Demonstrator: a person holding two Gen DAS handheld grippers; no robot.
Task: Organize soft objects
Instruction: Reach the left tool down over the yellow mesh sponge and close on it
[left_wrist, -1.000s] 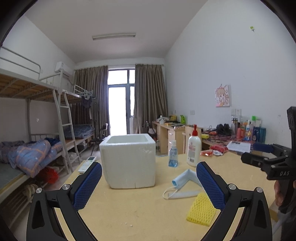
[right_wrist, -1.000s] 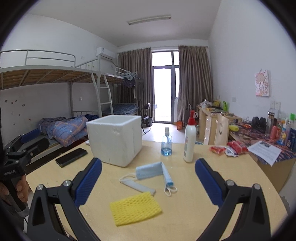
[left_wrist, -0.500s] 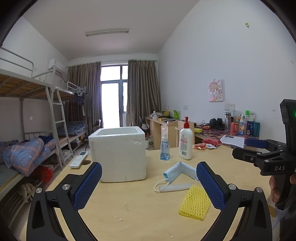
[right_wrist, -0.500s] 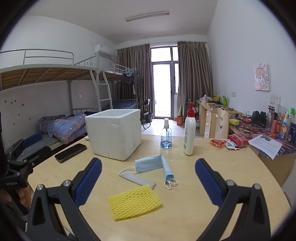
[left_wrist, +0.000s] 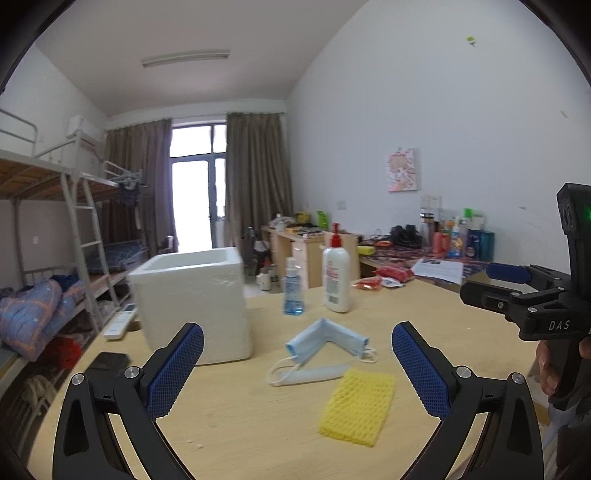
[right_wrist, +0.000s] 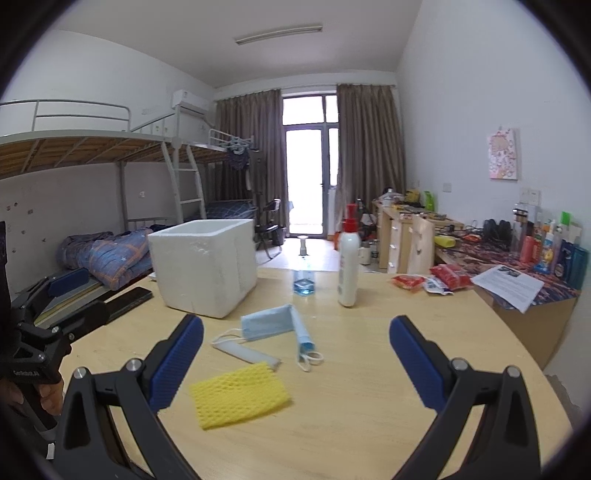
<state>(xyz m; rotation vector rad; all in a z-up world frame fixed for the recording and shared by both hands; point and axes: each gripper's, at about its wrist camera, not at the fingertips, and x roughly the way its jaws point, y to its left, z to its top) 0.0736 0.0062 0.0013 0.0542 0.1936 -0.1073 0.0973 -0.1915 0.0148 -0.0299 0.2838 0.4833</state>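
A yellow foam net pad lies flat on the wooden table. Just beyond it sit a folded blue face mask and a pale one. A white foam box stands open-topped at the back left. My left gripper hovers open above the table, short of the pad. My right gripper is open too, with the pad low between its fingers. Each gripper also shows at the edge of the other view, held by a hand.
A white lotion bottle and a small blue sanitiser bottle stand behind the masks. A black phone lies left of the box, a remote near the table edge. Red snack packets lie at right.
Both views have shifted slightly; the box, masks and pad now sit a little further left in the left wrist view. Both grippers stay open and nothing on the table has moved.
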